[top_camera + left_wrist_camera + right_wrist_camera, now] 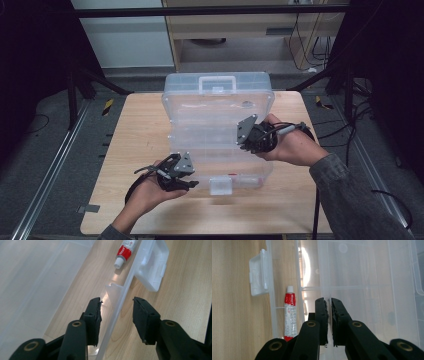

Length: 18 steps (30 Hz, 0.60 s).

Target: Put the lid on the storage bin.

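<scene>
Jaws astride front wall of clear box (117, 315)

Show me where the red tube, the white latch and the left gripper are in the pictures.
red tube (290, 315): right gripper view, its printed body.
white latch (152, 267): left gripper view, its flat face.
left gripper (117, 311): left gripper view, between the fingertips.

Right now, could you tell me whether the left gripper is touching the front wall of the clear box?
Apart. In the left gripper view, the left gripper straddles the box wall with wood showing either side.
</scene>
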Motion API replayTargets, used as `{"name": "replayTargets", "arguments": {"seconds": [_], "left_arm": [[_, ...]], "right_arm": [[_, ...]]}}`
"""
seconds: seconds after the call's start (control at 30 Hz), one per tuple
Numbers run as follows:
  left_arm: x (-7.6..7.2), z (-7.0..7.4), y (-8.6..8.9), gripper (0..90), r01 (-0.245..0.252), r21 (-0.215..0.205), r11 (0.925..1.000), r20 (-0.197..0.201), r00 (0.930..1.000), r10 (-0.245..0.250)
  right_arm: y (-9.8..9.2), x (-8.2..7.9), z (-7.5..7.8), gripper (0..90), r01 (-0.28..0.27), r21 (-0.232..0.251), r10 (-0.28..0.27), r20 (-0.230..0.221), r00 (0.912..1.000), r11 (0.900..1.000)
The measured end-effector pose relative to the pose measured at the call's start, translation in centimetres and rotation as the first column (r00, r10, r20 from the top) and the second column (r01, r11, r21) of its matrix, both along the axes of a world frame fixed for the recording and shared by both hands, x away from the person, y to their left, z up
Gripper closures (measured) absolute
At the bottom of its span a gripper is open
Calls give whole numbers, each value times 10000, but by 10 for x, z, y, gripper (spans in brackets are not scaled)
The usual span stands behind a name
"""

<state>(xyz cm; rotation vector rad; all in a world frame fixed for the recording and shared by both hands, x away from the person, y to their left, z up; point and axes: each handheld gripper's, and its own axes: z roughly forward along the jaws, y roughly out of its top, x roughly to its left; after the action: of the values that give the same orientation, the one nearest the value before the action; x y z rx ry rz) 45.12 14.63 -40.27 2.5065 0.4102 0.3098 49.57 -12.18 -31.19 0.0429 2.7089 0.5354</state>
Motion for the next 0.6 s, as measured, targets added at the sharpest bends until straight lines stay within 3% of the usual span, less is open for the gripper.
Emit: {"name": "replayTargets", "arguments": {"seconds": [0.4, 0.47, 0.53, 0.57, 0.6], "left_arm": [[-12, 26, 13, 566, 60, -826, 9966, 211, 9998, -43], [-12, 40, 19, 588, 35, -1417, 9899, 28, 10000, -31], [-11, 45, 21, 626, -6, -1576, 9875, 29, 10000, 11], [-9, 56, 26, 646, -185, -1887, 9819, 19, 9998, 192], [-7, 62, 29, 677, -260, -1914, 9812, 92, 9996, 282]], "right_arm": [[-1, 0, -1, 843, 42, 144, -42, -5, 10000, 9999], [-2, -1, -1, 842, 51, 137, -50, -6, 10000, 9999], [-2, -1, -1, 842, 34, 145, -34, 9, 10000, 9999], [-2, -1, -1, 841, 44, 147, -44, 11, 10000, 9999], [-2, -1, -1, 841, 46, 157, -46, 7, 10000, 9999]]}}
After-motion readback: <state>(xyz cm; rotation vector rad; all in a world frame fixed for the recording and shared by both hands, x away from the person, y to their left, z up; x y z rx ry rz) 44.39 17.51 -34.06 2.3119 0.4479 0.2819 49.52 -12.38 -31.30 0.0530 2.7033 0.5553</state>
